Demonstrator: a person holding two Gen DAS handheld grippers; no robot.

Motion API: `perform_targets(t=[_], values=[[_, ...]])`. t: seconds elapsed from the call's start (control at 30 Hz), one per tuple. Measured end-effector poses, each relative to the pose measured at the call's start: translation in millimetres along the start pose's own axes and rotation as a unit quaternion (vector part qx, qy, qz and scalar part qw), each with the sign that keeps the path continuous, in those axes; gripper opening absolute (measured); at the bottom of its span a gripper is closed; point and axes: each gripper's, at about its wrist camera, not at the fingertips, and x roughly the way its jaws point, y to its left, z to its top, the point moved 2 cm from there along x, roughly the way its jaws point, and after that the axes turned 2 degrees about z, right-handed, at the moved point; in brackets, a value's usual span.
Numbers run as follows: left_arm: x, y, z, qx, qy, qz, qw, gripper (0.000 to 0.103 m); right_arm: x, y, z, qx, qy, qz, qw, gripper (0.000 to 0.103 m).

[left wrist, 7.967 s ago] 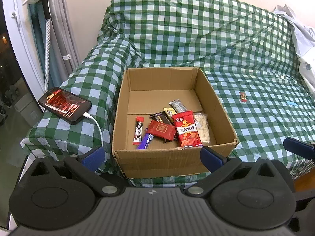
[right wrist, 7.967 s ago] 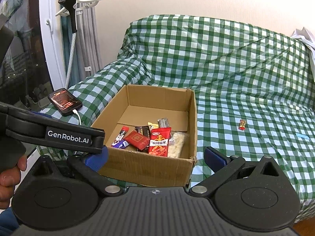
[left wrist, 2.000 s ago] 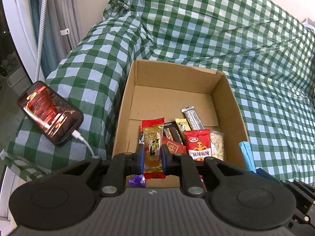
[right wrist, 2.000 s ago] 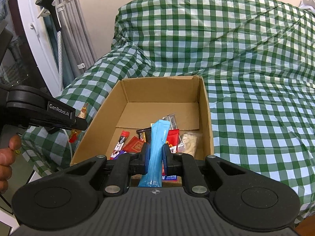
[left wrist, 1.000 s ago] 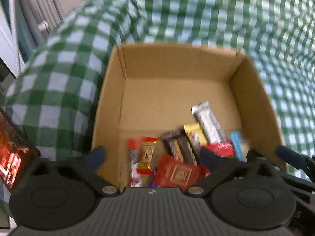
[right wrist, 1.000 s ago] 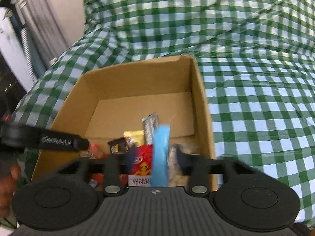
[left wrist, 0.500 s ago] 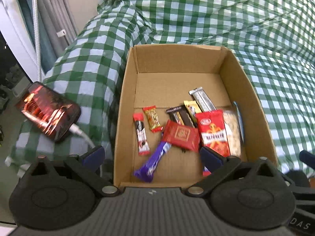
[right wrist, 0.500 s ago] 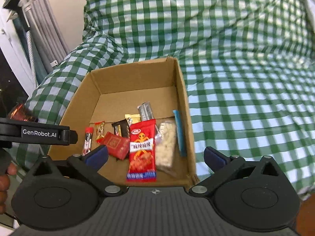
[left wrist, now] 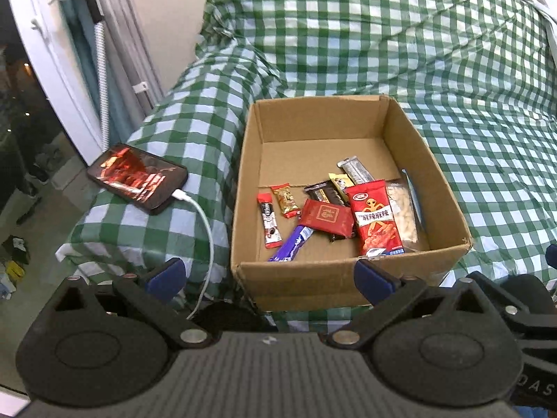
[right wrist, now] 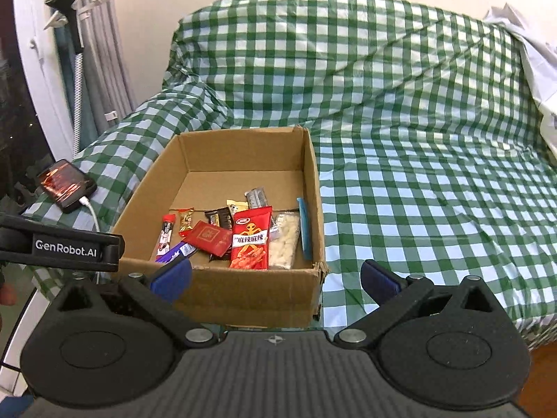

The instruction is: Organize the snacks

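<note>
Both my grippers, left (left wrist: 267,275) and right (right wrist: 275,277), gape wide, empty. Ahead of the fingers, the box (left wrist: 344,282) front wall cuts off the purple bar (left wrist: 290,245); blue packet (right wrist: 304,228) mostly hidden edge-on.

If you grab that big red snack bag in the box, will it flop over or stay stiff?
The big red snack bag looks like thin, shiny film lying flat on other packets, so it would probably bend and sag if lifted by one end. Its glossy surface might slip a little. It seems flat and small, so likely light, and the snacks inside could crush under a hard squeeze.
</note>
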Motion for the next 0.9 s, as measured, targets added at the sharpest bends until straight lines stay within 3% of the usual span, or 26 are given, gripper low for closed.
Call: perform_targets(t=[0.27,0.9], values=[[-16.0,5.1,-12.5,-0.004,-0.008,-0.009,0.9999,0.103,-23.2,10.2,-7.7,-0.034,-0.031,0.012,0.999,0.102],[-29.0,6.1,-18.4,0.0,-0.032,0.017,0.9994,0.103,-33.0,15.2,-10.4,-0.045,-0.041,0.013,0.998,0.102]])
